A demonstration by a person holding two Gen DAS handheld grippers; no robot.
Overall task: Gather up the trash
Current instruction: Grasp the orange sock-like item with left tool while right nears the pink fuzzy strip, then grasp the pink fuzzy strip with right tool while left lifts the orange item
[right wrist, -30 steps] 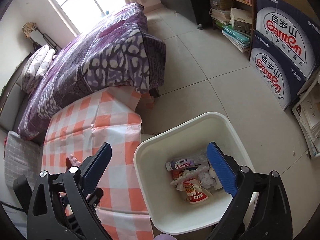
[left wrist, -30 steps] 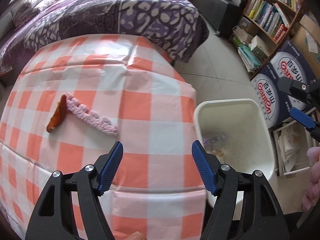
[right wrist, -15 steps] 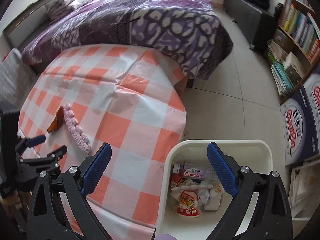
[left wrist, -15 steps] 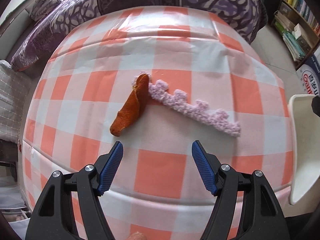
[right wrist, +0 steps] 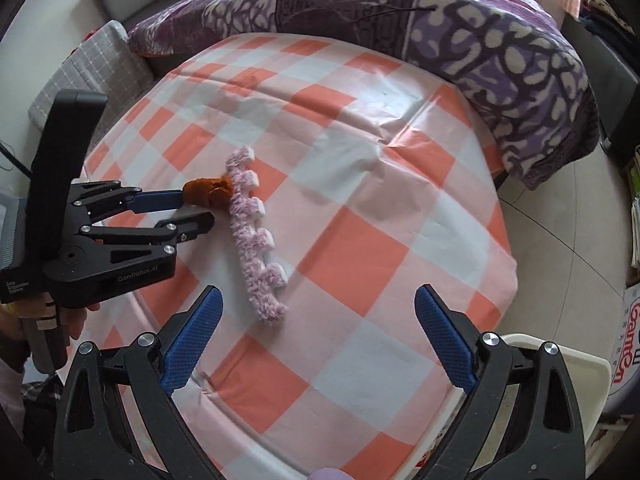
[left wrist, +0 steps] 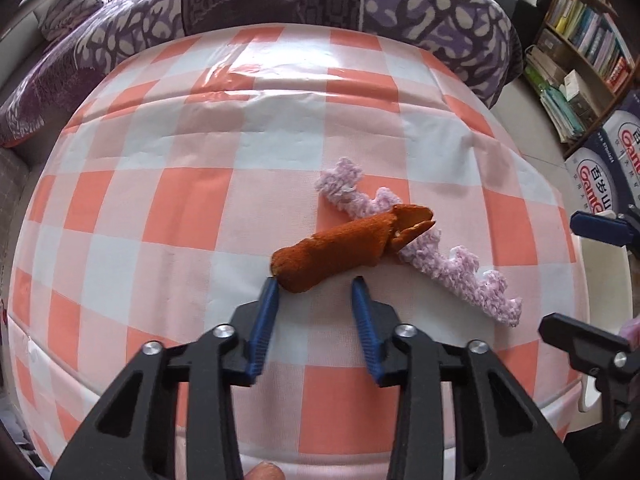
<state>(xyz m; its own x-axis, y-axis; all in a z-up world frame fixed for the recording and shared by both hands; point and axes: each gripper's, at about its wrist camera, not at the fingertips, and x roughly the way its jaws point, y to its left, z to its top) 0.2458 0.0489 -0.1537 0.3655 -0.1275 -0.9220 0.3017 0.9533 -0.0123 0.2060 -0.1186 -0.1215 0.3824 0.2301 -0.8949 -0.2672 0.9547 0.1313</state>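
A bed (left wrist: 280,12) under a purple patterned cover runs along the far side of the desk (left wrist: 192,184), which wears a cloth of orange, pink and white checks. Beyond the desk's right corner a bookshelf (left wrist: 580,64) stands against the wall, with printed cartons (left wrist: 612,168) below it on the floor. A white trash bin (right wrist: 568,372) sits on the floor just off the desk's near right edge; only its rim shows.

On the desk, toward its near side, lies a strip of fuzzy pale-purple scalloped trim (left wrist: 424,248), stretched flat on the cloth. A piece of orange peel (left wrist: 344,246), curled and rust-coloured, lies across the trim's upper half, one end resting on the trim and the other pointing to the desk's near edge.

The left gripper (left wrist: 316,284) is at the desk's near edge with its blue pads partly closed around the peel's near tip; the left pad touches the peel, while a gap remains at the right pad, so it is released and not yet clamped. In the right wrist view the same gripper (right wrist: 192,210) reaches in from the desk's left side, the peel (right wrist: 208,196) at its fingertips, beside the trim (right wrist: 256,236).

The right gripper (right wrist: 316,320) hovers over the desk's near right corner, jaws spread wide and holding nothing.
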